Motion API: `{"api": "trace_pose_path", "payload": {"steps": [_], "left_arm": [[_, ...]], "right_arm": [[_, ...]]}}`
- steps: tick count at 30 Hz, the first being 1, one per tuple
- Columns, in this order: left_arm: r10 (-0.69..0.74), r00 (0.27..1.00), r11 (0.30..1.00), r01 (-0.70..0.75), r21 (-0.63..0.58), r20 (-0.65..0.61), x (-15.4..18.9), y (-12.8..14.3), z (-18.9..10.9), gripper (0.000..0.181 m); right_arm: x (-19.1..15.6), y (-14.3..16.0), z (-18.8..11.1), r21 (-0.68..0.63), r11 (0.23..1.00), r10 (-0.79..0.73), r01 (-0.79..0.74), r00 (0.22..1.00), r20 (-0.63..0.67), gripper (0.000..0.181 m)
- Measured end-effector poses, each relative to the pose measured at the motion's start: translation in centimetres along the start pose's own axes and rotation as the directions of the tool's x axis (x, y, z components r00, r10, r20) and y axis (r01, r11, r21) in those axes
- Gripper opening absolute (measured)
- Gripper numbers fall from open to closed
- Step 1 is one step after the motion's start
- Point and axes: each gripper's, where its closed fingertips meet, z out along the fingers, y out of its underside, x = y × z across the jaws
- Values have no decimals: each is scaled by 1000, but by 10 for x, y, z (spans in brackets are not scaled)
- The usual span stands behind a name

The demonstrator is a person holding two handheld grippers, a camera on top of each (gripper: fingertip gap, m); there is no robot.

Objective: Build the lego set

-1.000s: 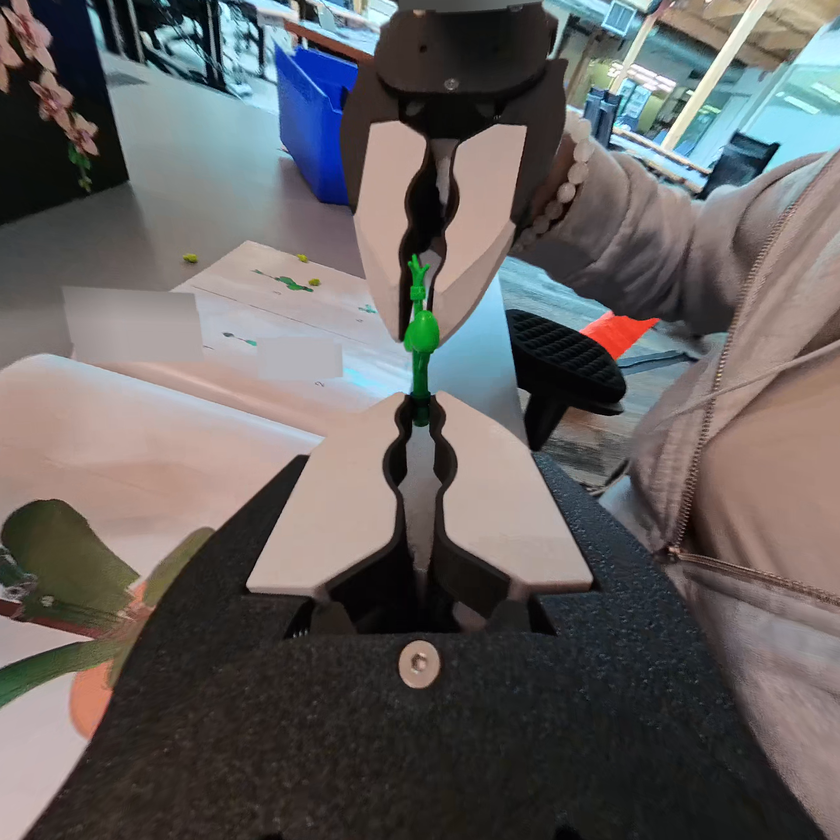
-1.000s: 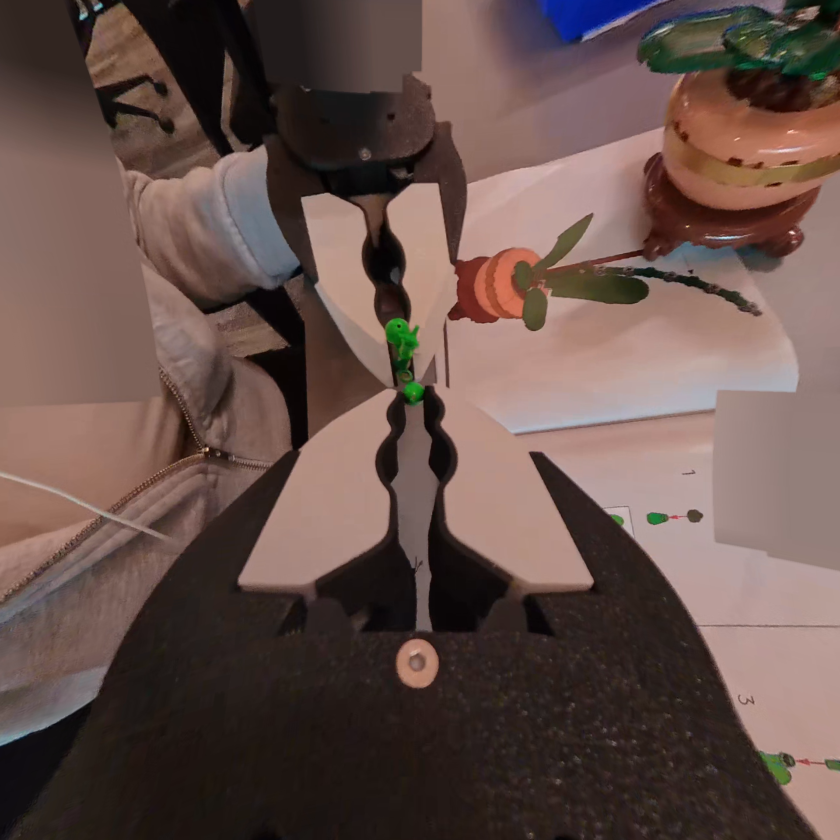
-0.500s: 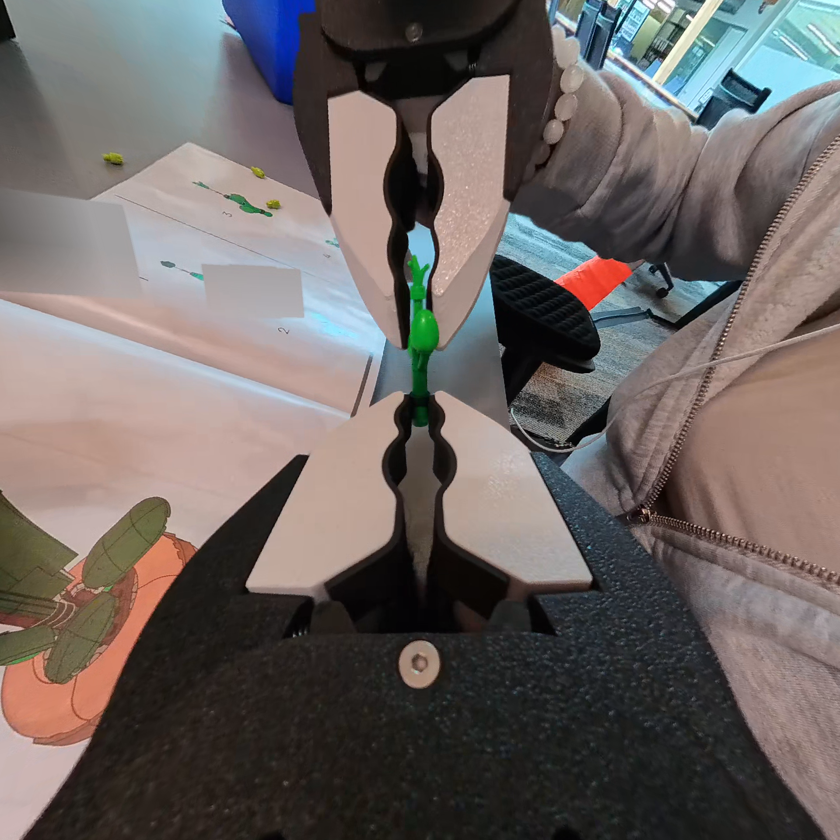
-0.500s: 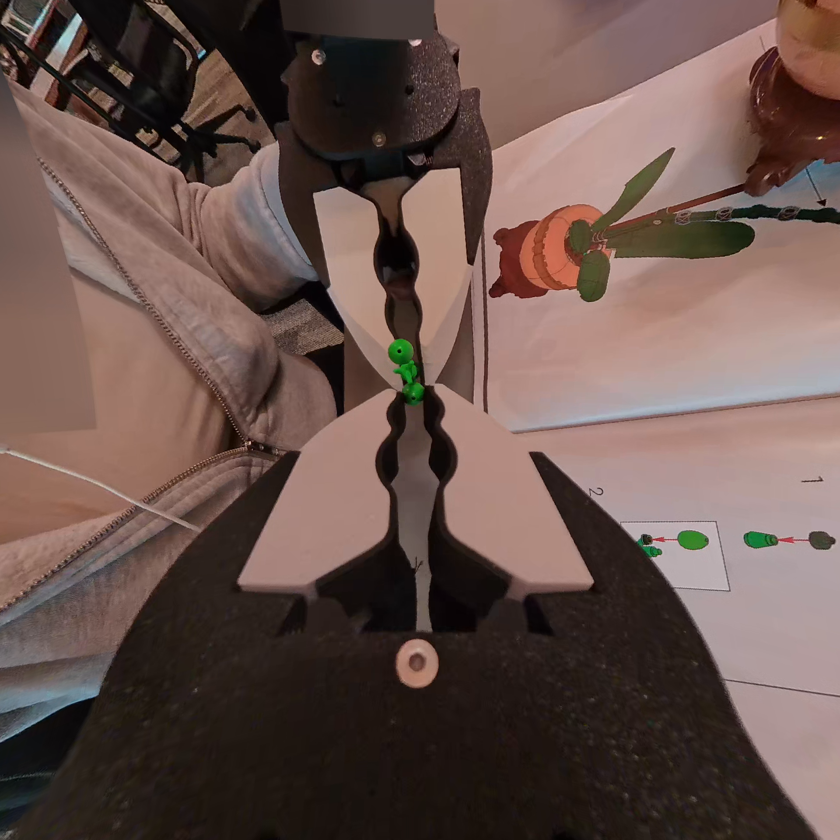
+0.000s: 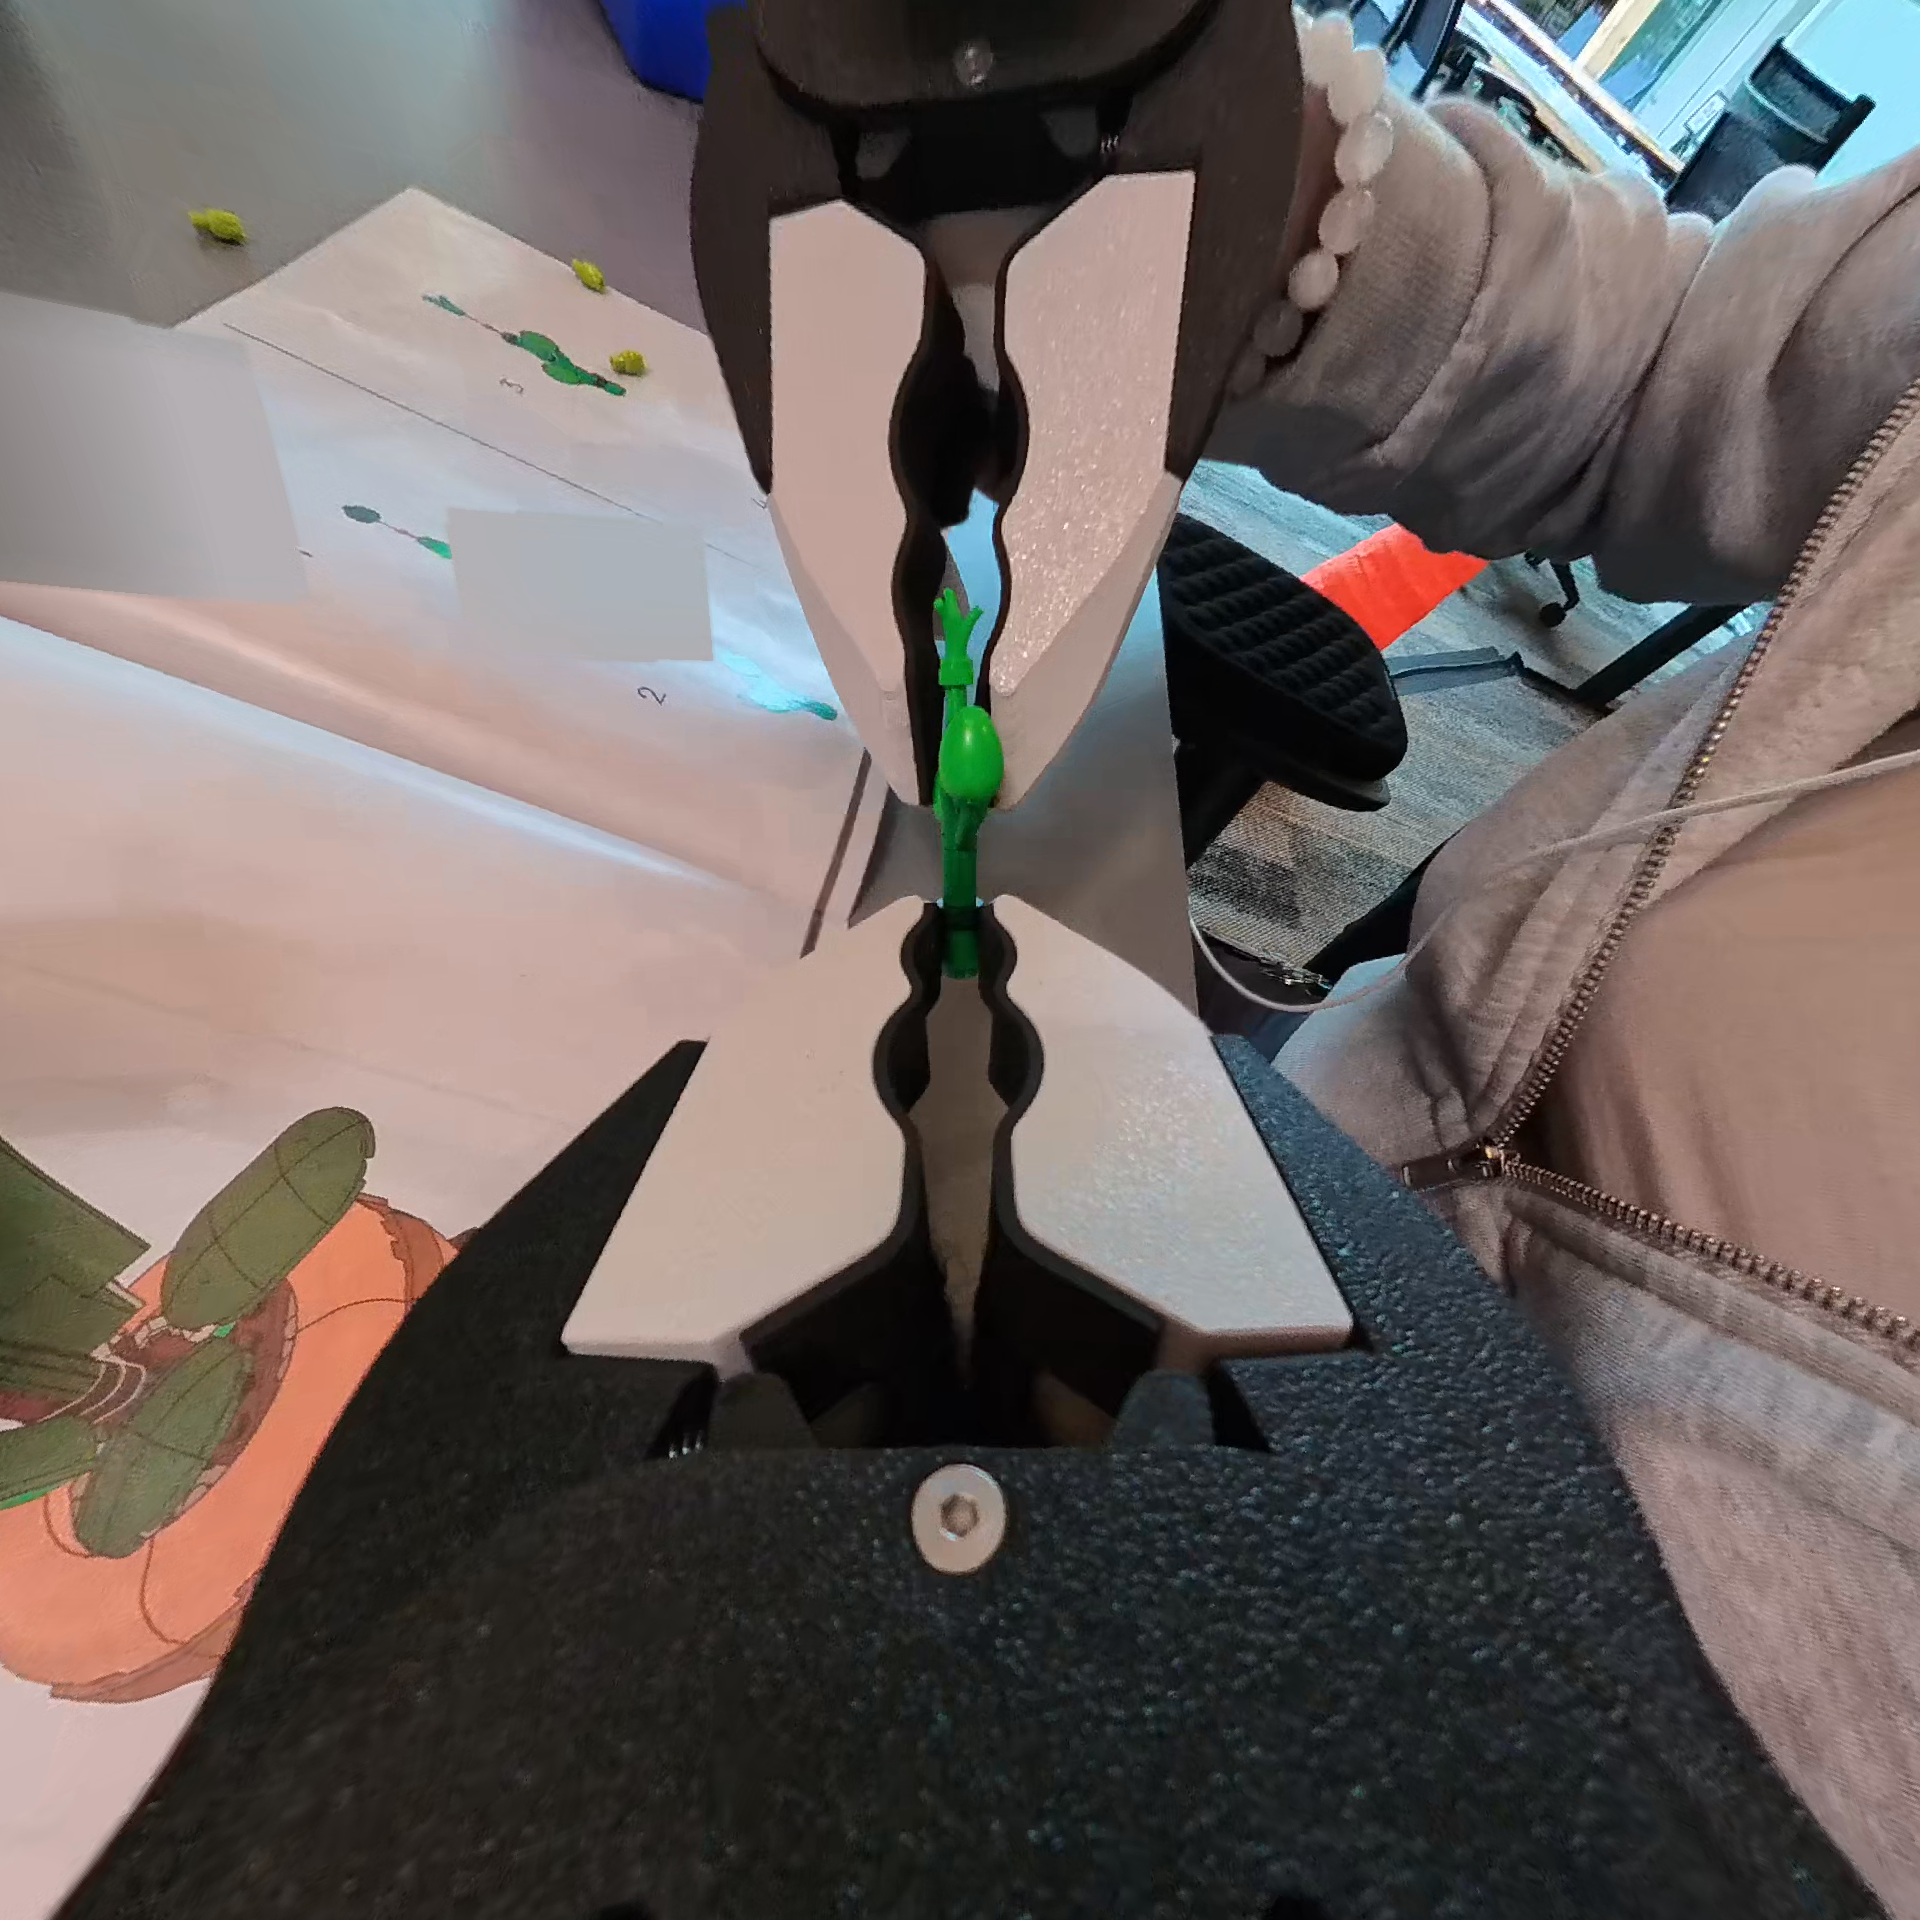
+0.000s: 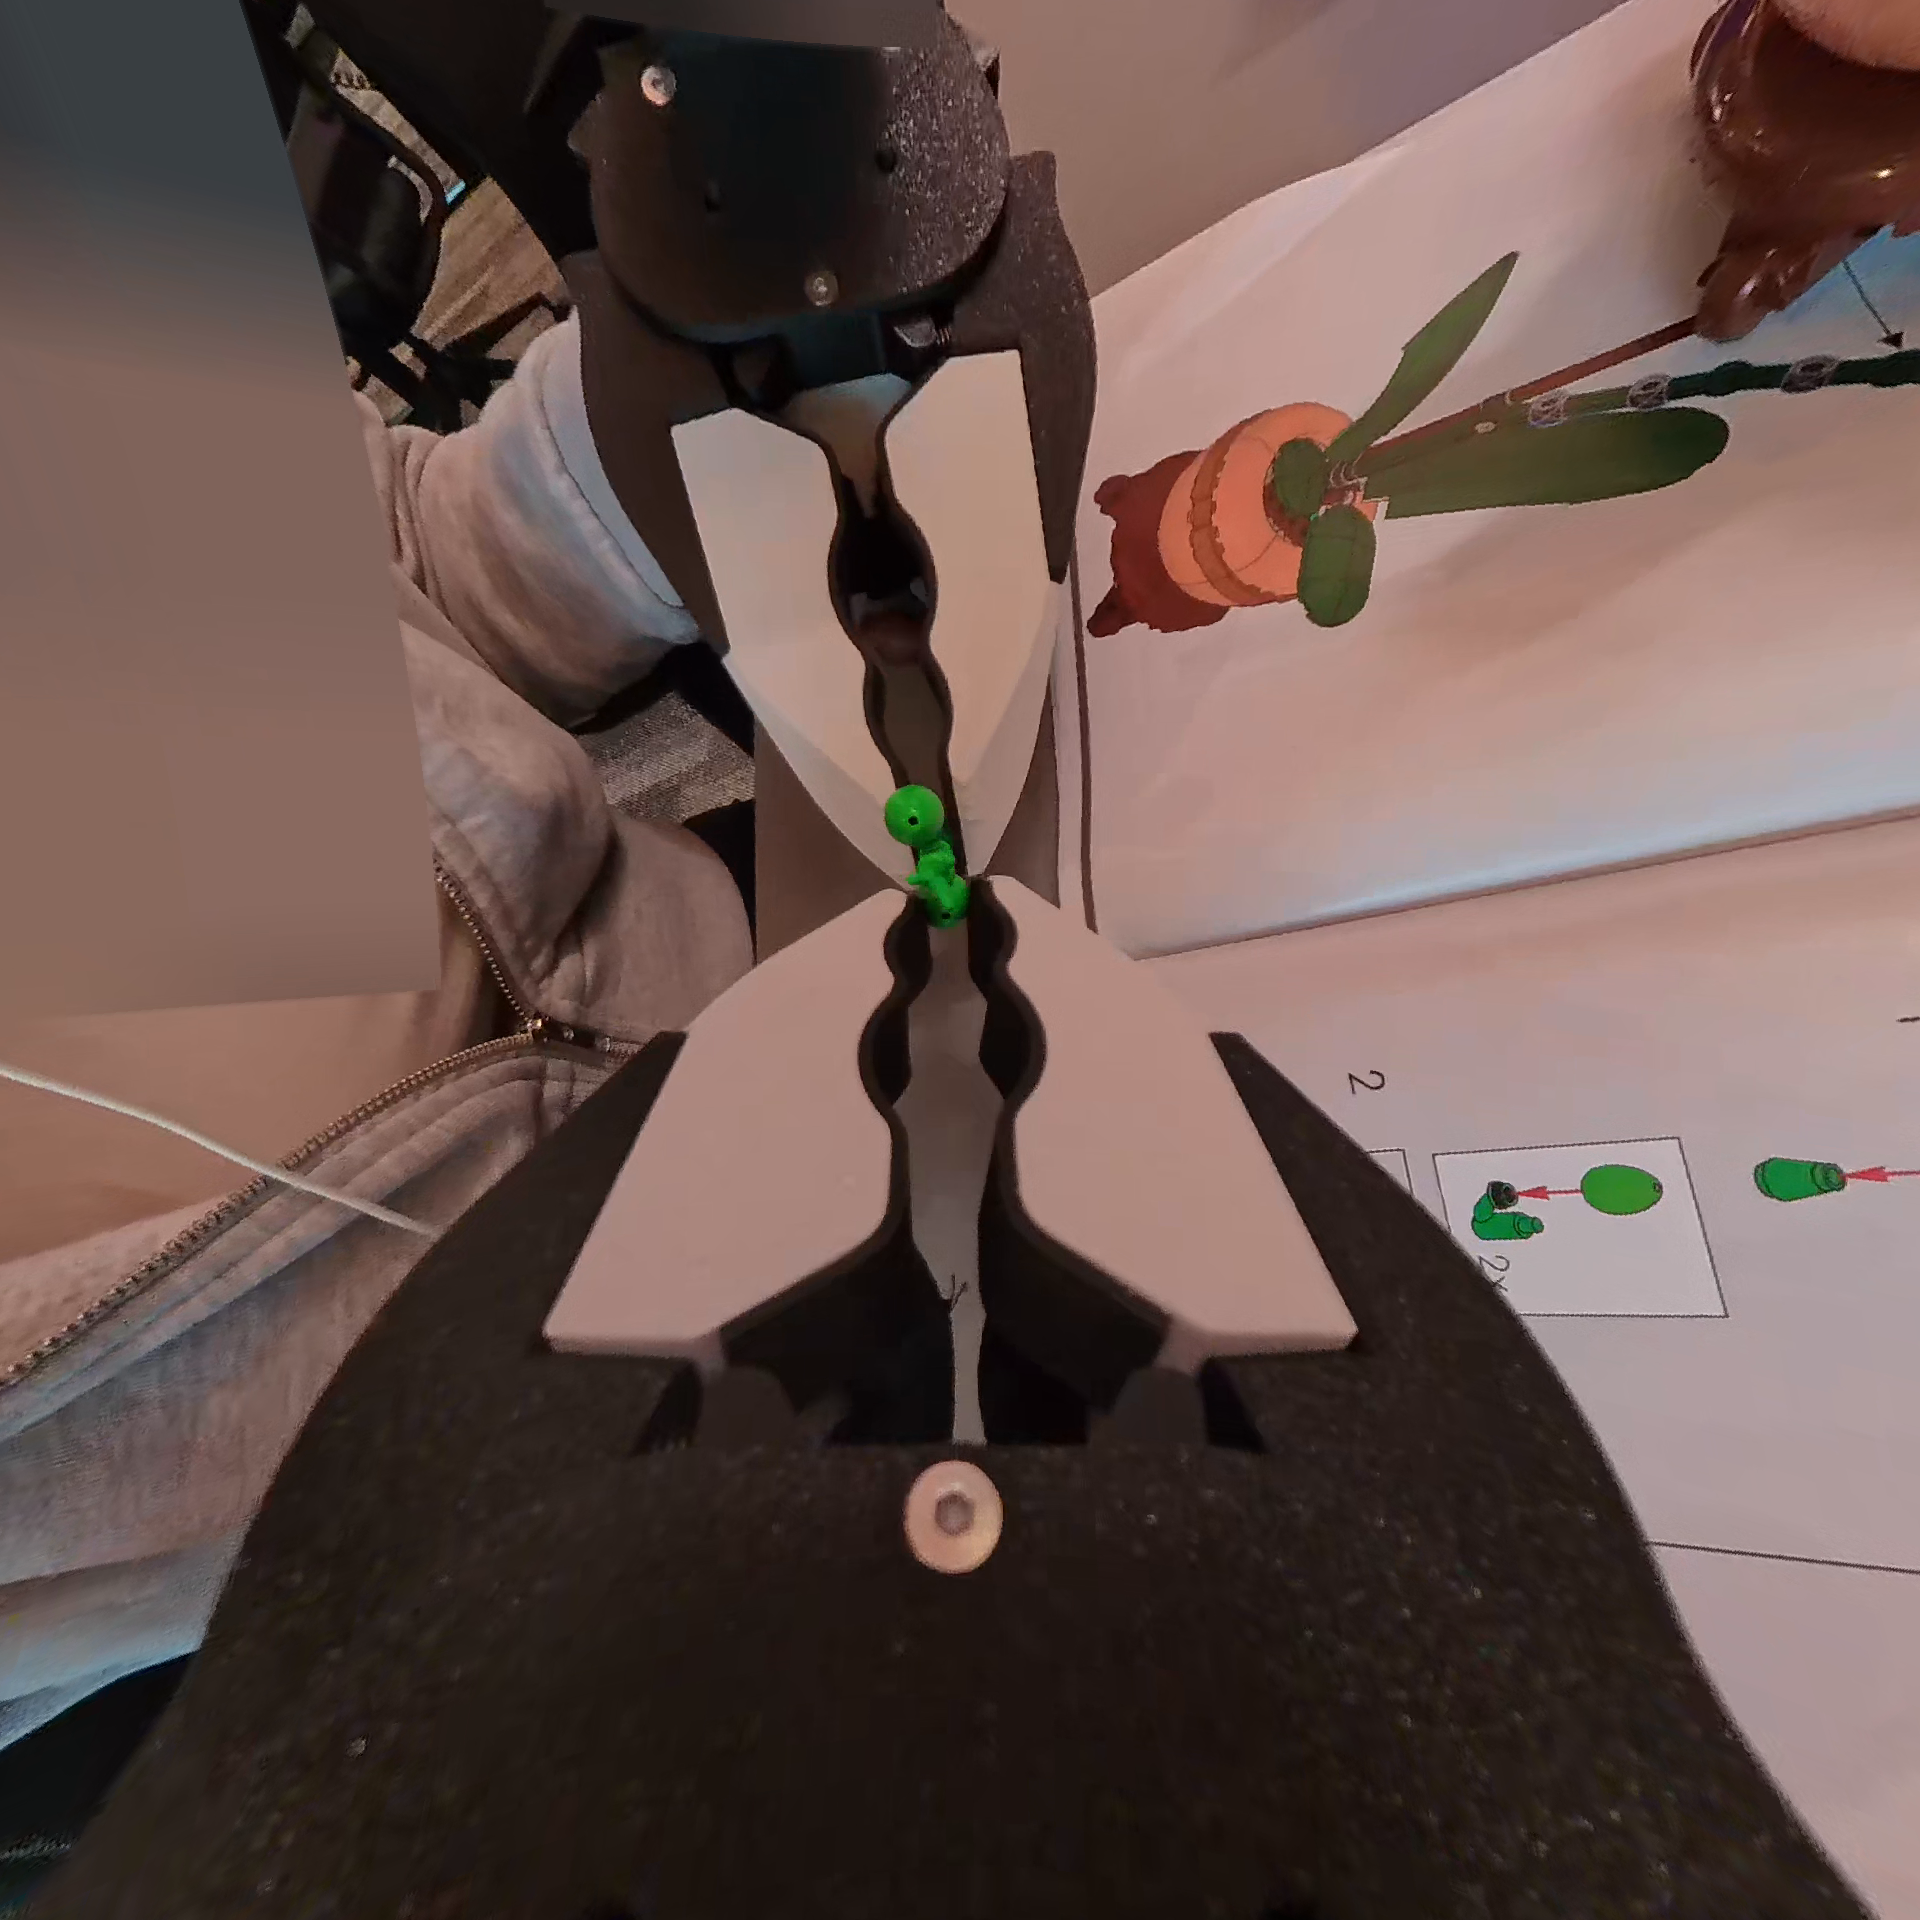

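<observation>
Black grainy tongs (image 5: 961, 920) with white wavy-edged fingers (image 5: 790, 1143); grey zip hoodie (image 5: 1662, 1039).

The right gripper (image 6: 940, 914) is closed tip to tip on a small green lego stem piece (image 6: 940, 899), and facing it from above in the right wrist view is the left gripper (image 6: 930, 831), whose white fingers (image 6: 790, 644) pinch the same green assembly where a round green bud (image 6: 912, 816) sticks out. Behind the left gripper a grey zipped sleeve (image 6: 520, 561) fills the left side. To the right the instruction sheet (image 6: 1507, 1039) lies flat on the table, with a printed potted plant (image 6: 1299, 520) near its far edge and a boxed step drawing (image 6: 1579, 1226) of green parts nearer, while a brown lego pot base (image 6: 1797, 166) stands at the sheet's far right corner.
</observation>
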Motion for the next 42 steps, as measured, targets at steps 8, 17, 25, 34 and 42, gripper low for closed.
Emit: {"api": "trace_pose_path", "payload": {"steps": [8, 17, 25, 34, 42], "left_arm": [[-7, 1000, 999, 8, -44, 10, -2, 5, 3, 5], [2, 1000, 996, -1, -89, 12, -1, 10, 7, 5], [-48, 999, 999, 48, -10, 22, -7, 2, 0, 5], [-147, 989, 964, 143, 222, 2, -16, -22, -21, 5], [-176, 984, 943, 171, 286, -7, -20, -27, -29, 5]], "right_arm": [[3, 8, 4, 19, 1000, 25, -25, 1000, 3, 8], [3, 13, 8, 3, 1000, 19, -19, 1000, 8, 8], [7, 4, 6, 103, 994, 46, -47, 999, 5, 8], [11, -34, -2, 376, 924, 63, -66, 998, 20, 8], [13, -40, -1, 358, 933, 43, -35, 999, -15, 8]]}}
